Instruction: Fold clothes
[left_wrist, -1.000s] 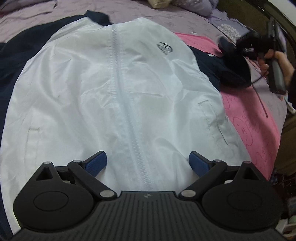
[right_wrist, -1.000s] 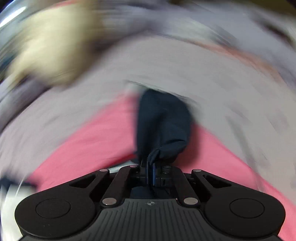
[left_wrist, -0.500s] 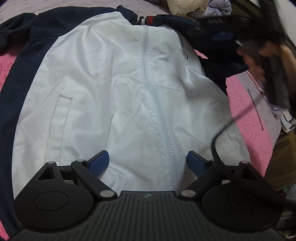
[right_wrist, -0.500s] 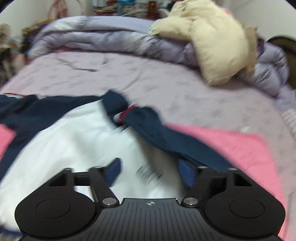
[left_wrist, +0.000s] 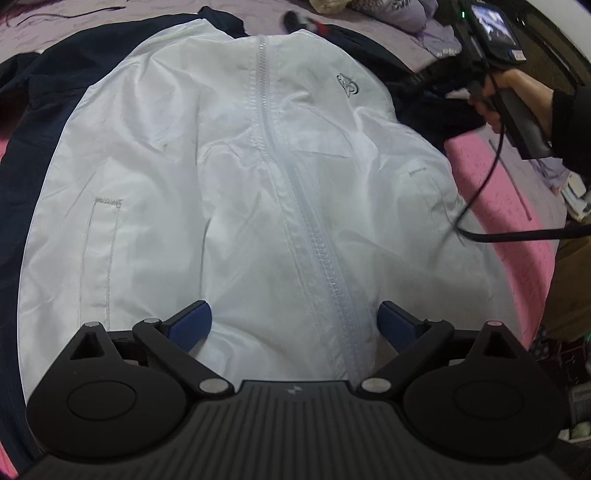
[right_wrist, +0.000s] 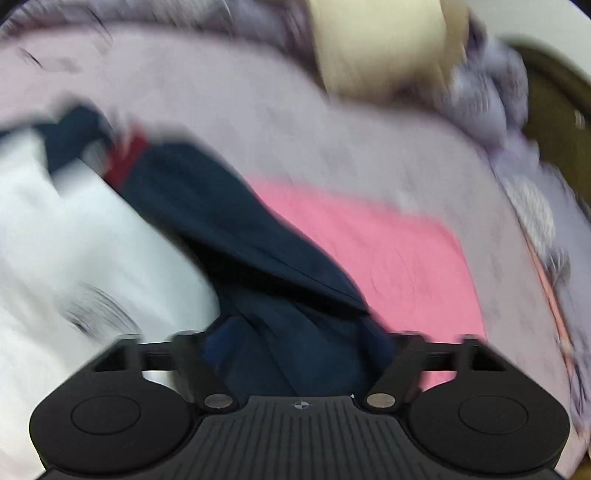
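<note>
A white zip-up jacket (left_wrist: 229, 177) with navy sleeves lies front-up and flat on the bed. My left gripper (left_wrist: 293, 323) is open just above its hem, straddling the zipper (left_wrist: 295, 206). The right gripper shows in the left wrist view (left_wrist: 424, 79) at the jacket's right shoulder, held by a hand. In the blurred right wrist view my right gripper (right_wrist: 299, 347) is open over the navy right sleeve (right_wrist: 258, 251), with the white body (right_wrist: 74, 251) to its left.
A pink sheet (left_wrist: 513, 206) lies under the jacket on the lilac bedspread (right_wrist: 258, 110). A cream plush toy (right_wrist: 376, 44) and a bunched duvet (right_wrist: 491, 96) sit at the head of the bed. A black cable (left_wrist: 491, 206) hangs over the jacket's right side.
My right gripper, shut on the navy sleeve a second ago, has opened and swung right over the sleeve. My left gripper has shifted slightly over the hem and stays open.
</note>
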